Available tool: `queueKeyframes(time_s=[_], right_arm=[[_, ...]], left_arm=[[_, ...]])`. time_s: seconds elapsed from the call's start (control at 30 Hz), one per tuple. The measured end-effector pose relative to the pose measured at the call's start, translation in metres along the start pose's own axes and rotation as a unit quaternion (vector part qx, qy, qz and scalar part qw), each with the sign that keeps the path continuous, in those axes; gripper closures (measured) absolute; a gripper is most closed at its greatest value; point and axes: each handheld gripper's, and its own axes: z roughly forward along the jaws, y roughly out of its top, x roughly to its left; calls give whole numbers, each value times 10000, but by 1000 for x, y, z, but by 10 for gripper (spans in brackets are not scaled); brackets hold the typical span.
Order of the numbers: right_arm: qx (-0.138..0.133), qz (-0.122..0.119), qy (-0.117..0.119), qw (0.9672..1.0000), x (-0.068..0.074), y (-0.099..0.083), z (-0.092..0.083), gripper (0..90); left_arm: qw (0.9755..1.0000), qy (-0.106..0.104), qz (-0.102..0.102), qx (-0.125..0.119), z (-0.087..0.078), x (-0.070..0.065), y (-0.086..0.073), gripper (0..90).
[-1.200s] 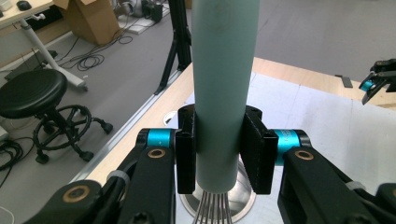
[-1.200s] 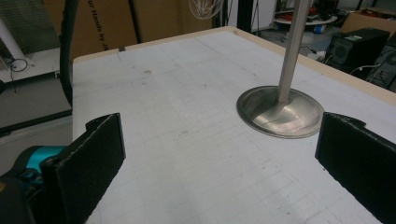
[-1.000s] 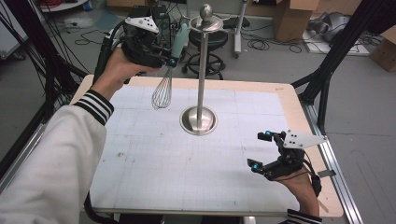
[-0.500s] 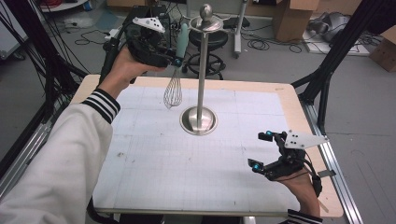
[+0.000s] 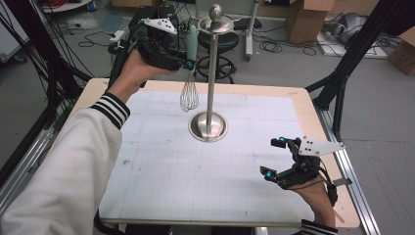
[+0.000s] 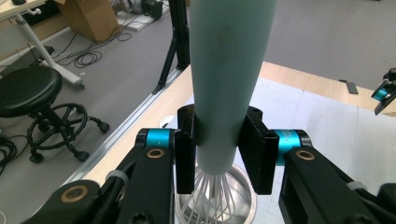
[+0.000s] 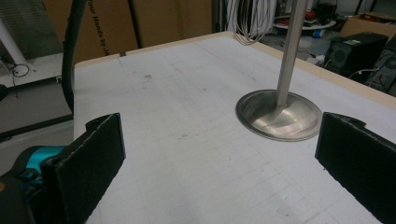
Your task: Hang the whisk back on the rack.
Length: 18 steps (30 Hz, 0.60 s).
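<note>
While held upright, whisk | handle up | wires down

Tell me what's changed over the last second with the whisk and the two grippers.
The left gripper, jaws clamped on the whisk by its pale green handle, carried it rightward, closer to the stand; the whisk hangs beside the pole. The right gripper stayed put near the table edge, jaws open, empty. The stand is unmoved.

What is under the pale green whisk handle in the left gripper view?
Below the pale green whisk handle, the whisk's wire loops hang before the metal stand base. The jaws cover the loops' outer parts.
</note>
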Motion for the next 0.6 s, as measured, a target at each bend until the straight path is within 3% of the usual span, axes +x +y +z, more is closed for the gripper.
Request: queueKeyframes(time_s=[0.17,0.27,0.4,0.47,0.53,0.6], right_arm=[[12,-20,12,10000,0,0,1,5],[10,1,5,10000,0,-1,1,5],[11,18,-8,10000,-1,-1,1,4],[33,30,-12,10000,-2,-2,1,5],[25,68,-32,10000,-3,-2,1,5],[29,70,-60,10000,-5,-3,1,4]], left_arm=[[9999,19,-96,-44,-4,1,-1,518],[10000,7,-18,-96,-11,0,-3,436],[9997,25,-126,-228,-28,-2,-13,315],[9998,57,-161,-136,-37,-3,-18,247],[9994,-23,-196,-267,-48,-5,-25,194],[9994,-92,-216,-248,-57,-7,-32,126]])
